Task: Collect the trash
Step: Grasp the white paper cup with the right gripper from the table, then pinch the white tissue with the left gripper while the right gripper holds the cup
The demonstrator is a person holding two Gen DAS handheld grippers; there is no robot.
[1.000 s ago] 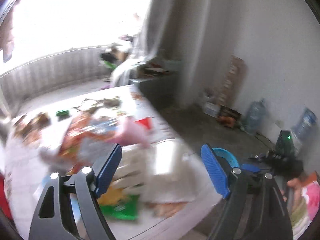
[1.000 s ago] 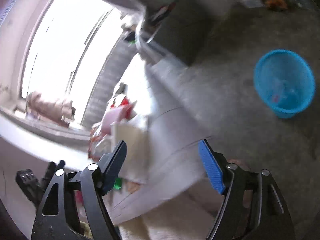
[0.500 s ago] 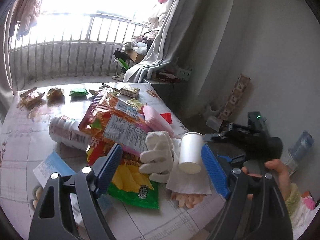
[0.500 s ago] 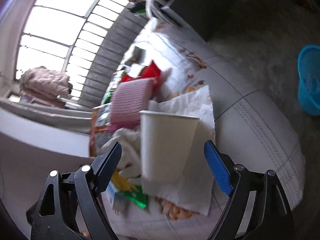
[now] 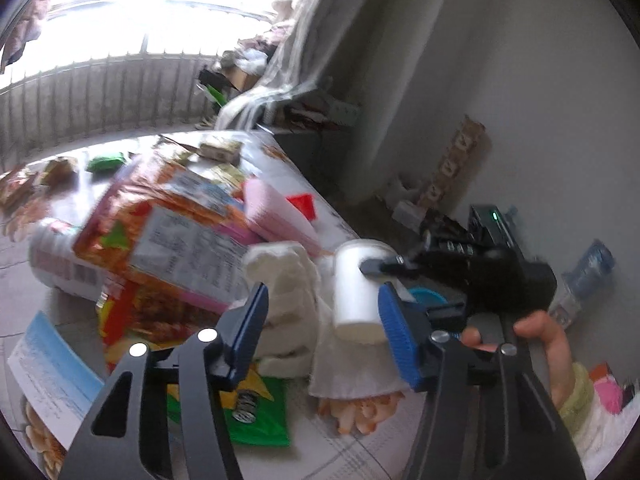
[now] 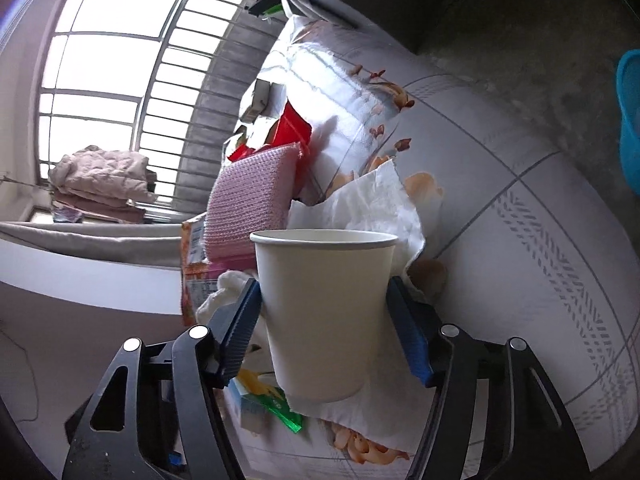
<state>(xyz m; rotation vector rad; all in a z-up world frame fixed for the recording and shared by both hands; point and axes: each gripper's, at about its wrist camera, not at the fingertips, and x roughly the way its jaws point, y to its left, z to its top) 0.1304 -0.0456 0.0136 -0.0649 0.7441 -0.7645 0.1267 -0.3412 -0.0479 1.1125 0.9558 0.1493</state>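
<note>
A white paper cup (image 6: 320,312) stands on a white napkin (image 6: 376,208) on the table; it also shows in the left wrist view (image 5: 358,292). My right gripper (image 6: 324,328) has its blue pads touching both sides of the cup. My left gripper (image 5: 324,336) is open and empty, hovering over a white glove (image 5: 284,304) and the napkin (image 5: 352,372). Around them lie an orange snack bag (image 5: 168,232), a pink sponge (image 6: 252,204), a green wrapper (image 5: 256,412) and a red wrapper (image 6: 290,128).
A blue waste basket (image 6: 630,120) stands on the floor beyond the table's right edge. A white bottle (image 5: 60,260) and a blue-white paper (image 5: 48,376) lie at the left. Small wrappers sit at the table's far side. A balcony railing is behind.
My right gripper has moved in around the paper cup and closed its pads onto its sides. My left gripper has come lower and closer over the glove and napkin.
</note>
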